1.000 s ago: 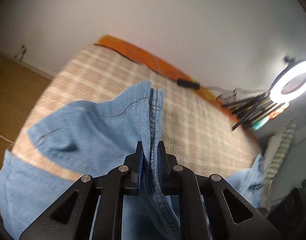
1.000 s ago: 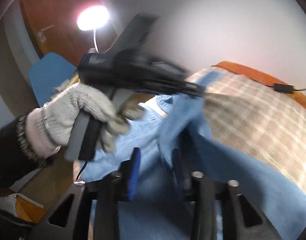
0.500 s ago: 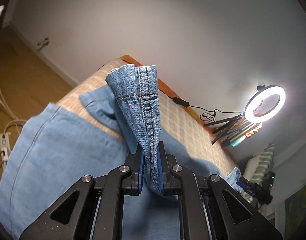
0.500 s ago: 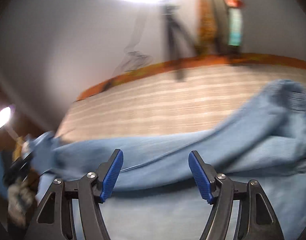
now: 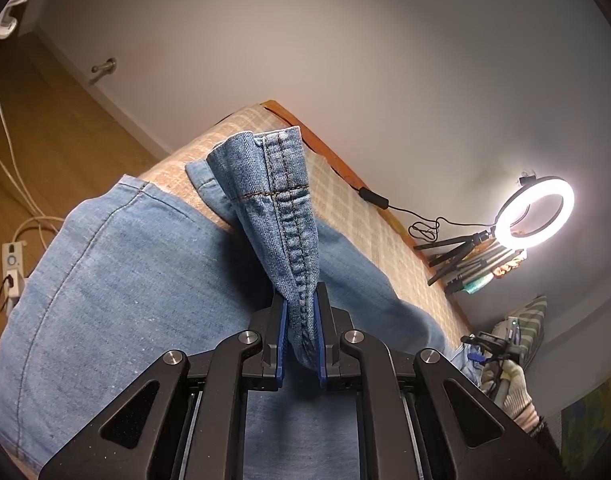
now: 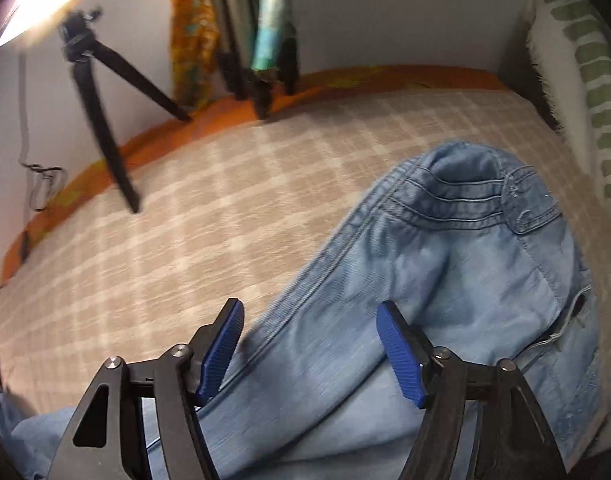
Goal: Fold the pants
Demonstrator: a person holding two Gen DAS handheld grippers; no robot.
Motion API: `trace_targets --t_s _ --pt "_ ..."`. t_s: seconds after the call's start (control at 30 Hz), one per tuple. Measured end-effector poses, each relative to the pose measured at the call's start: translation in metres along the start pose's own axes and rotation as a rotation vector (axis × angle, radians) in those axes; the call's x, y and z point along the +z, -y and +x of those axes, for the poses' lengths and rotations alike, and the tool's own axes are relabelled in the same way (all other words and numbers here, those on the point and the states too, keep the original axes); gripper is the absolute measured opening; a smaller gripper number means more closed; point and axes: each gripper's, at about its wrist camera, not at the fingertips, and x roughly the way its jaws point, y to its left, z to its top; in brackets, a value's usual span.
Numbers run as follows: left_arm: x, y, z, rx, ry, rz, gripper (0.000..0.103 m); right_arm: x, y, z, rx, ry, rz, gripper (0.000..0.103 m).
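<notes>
Pinching a thick stitched seam of the pants (image 5: 289, 240) between its blue pads, the left gripper (image 5: 301, 336) has its fingers drawn together on the denim, and the hem end of that leg stands up beyond the fingertips like a folded fan. Below and to the left of it the rest of the light blue pants spreads across the checked beige bedcover (image 5: 345, 200), with one part draped over the near edge toward the wooden floor (image 5: 45, 120). An orange strip (image 5: 325, 148) runs along the far side of the bed against the white wall, where a black cable lies, and a lit ring light (image 5: 535, 212) on a small tripod stands further along. A gloved hand (image 5: 509, 384) shows at the right edge of that view. From the right wrist, the right gripper (image 6: 309, 344) has its blue fingers (image 6: 221, 344) well apart — they have just been opening — and they hover over a leg of the pants without pressing on it; the cloth passes beneath the gap. The waistband (image 6: 465, 196), with its rows of stitching, lies rumpled toward the far right of the bedcover, near a pillow with green stripes (image 6: 593, 80). A black tripod (image 6: 101, 120) stands at the bed's far edge — that view is somewhat blurred.
</notes>
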Motion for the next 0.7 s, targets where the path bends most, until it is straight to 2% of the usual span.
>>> trace_targets --t_s 0.1,0.13,0.17,0.2,0.27,0.3,0.33,0.57,0.7 --pt "0.0 0.003 -0.001 0.005 0.0 0.016 0.009 0.004 0.009 0.014 0.009 -0.038 0.038 0.071" --pt "0.001 0.004 -0.001 0.006 0.001 0.019 0.009 0.003 0.012 0.016 0.014 -0.037 0.04 0.059" --pt "0.0 0.004 -0.001 0.006 0.002 0.022 0.009 0.002 0.014 0.016 0.012 -0.027 0.045 0.051" --pt "0.0 0.005 -0.002 0.005 0.003 0.023 0.009 0.001 0.019 0.014 0.02 -0.01 0.056 0.037" --pt "0.001 0.007 -0.003 0.004 0.006 0.03 0.009 -0.002 0.031 0.009 0.077 0.01 0.08 0.023" --pt "0.001 0.007 -0.004 0.004 0.008 0.035 0.009 -0.003 0.038 0.004 0.117 0.021 0.092 0.013" --pt "0.002 0.009 -0.006 0.003 0.011 0.039 0.009 -0.005 0.044 -0.002 0.146 0.026 0.103 0.009" --pt "0.003 0.012 -0.033 -0.041 0.065 0.032 0.005 -0.026 0.084 -0.089 0.375 0.167 0.146 0.003" --pt "-0.013 0.009 -0.062 -0.06 0.117 0.036 0.005 -0.061 0.109 -0.144 0.469 0.274 0.116 0.003"
